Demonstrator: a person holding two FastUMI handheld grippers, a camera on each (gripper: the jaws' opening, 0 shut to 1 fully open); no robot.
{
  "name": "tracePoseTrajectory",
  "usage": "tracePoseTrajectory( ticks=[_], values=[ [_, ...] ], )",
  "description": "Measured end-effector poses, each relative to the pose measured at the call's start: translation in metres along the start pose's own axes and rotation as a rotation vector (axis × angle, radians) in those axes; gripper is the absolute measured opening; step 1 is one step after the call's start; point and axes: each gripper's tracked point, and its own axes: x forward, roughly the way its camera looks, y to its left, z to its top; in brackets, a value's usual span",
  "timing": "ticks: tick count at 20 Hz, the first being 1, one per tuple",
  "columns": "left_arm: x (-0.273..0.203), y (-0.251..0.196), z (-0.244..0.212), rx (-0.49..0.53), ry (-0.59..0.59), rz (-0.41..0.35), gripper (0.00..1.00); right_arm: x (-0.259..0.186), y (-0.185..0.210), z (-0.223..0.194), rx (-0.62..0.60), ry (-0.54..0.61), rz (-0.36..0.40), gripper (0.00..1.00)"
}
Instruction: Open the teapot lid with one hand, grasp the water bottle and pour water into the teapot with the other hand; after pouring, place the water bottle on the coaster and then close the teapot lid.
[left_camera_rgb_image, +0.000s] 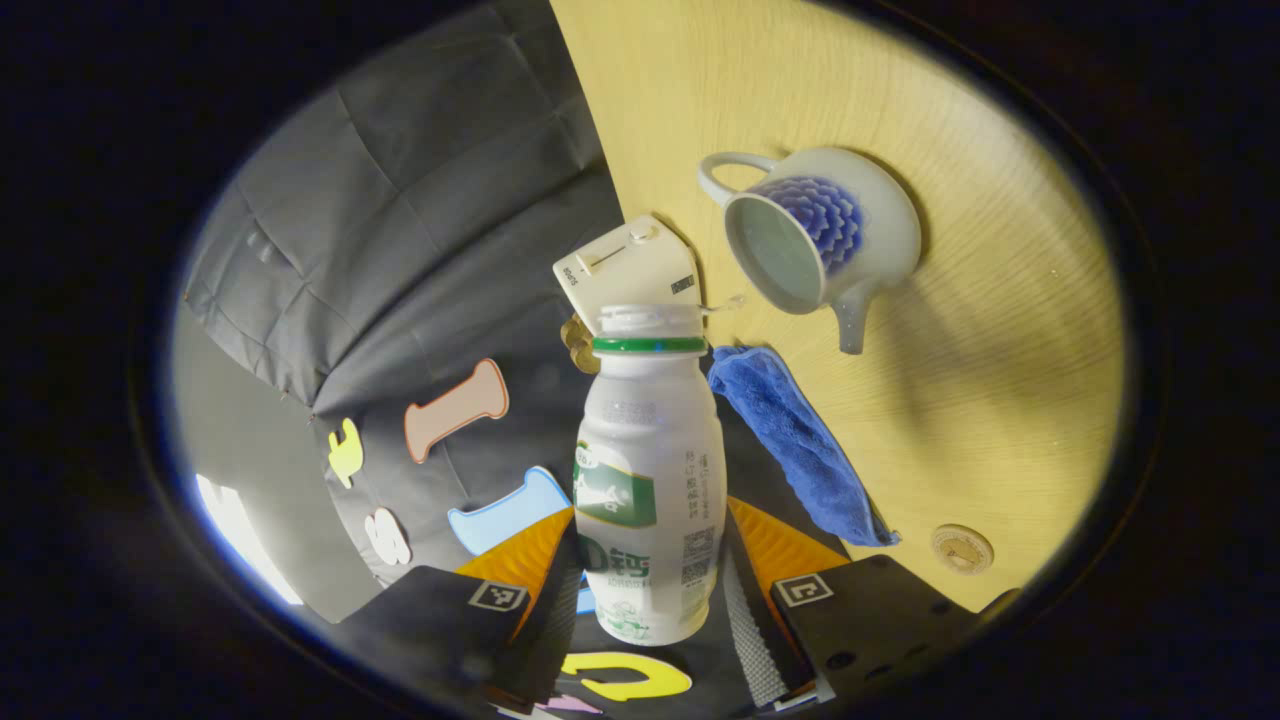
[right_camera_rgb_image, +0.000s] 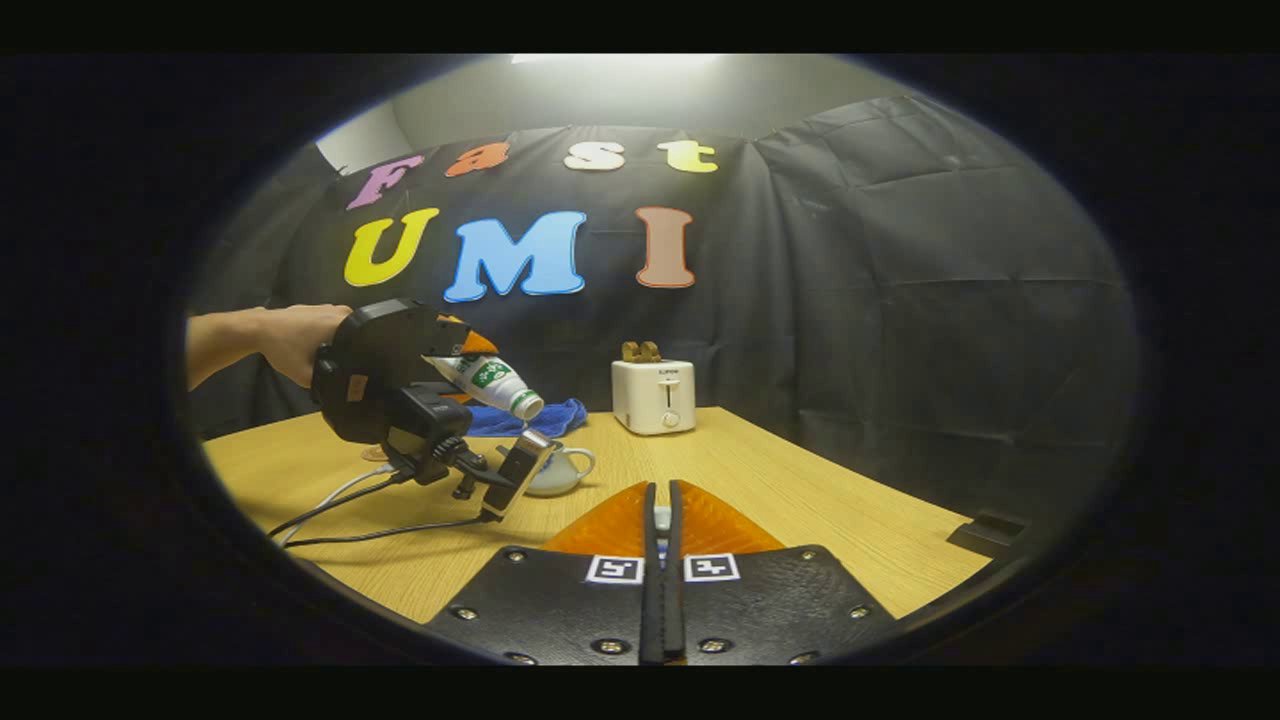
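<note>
1. In the left gripper view, the left gripper (left_camera_rgb_image: 650, 590) clamps the lower body of a white plastic water bottle with a green neck ring and green label (left_camera_rgb_image: 650, 470); both fingers press its sides, and the open mouth tips forward
2. Just past the mouth, a thin stream of water (left_camera_rgb_image: 722, 305) arcs toward the white ceramic teapot with a blue petal pattern (left_camera_rgb_image: 820, 235), which stands lidless on the pale wooden table (left_camera_rgb_image: 1000, 400), its opening clear to see
3. A crumpled blue cloth (left_camera_rgb_image: 800, 450) lies near the bottle, a small round tan coaster (left_camera_rgb_image: 962, 549) sits beyond its end, and a white toaster (left_camera_rgb_image: 628, 262) stands at the table's far edge
4. In the right gripper view, the right gripper (right_camera_rgb_image: 660, 520) has its fingers pressed nearly together with a small pale thing pinched at the tips, probably the lid, though too little shows to be sure
5. Farther off in that view, a hand (right_camera_rgb_image: 295, 340) tilts the other tool and bottle above the teapot
6. Risk, as a judgement: the stream looks thin and leaves the mouth well short of the opening, so too shallow a tilt could wet the table or cloth, while a steeper tilt could surge over the rim
</note>
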Motion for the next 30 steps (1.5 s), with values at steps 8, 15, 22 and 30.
tracePoseTrajectory(
  ticks=[8,15,22,30],
  values=[
    [-0.002,-0.005,0.006,-0.063,-0.032,-0.022,0.75,0.001,-0.002,-0.006,-0.008,0.019,-0.008,0.00],
    [-0.026,-0.018,0.031,-0.355,-0.081,-0.083,0.75,0.001,0.001,-0.007,-0.035,0.023,-0.011,0.00],
    [-0.005,-0.023,0.018,-0.757,-0.108,-0.074,0.83,0.002,0.014,-0.002,-0.062,0.021,0.016,0.00],
    [-0.043,-0.039,-0.029,-1.259,-0.077,-0.049,0.83,0.033,0.052,0.018,-0.152,-0.012,0.110,0.00]
  ],
)
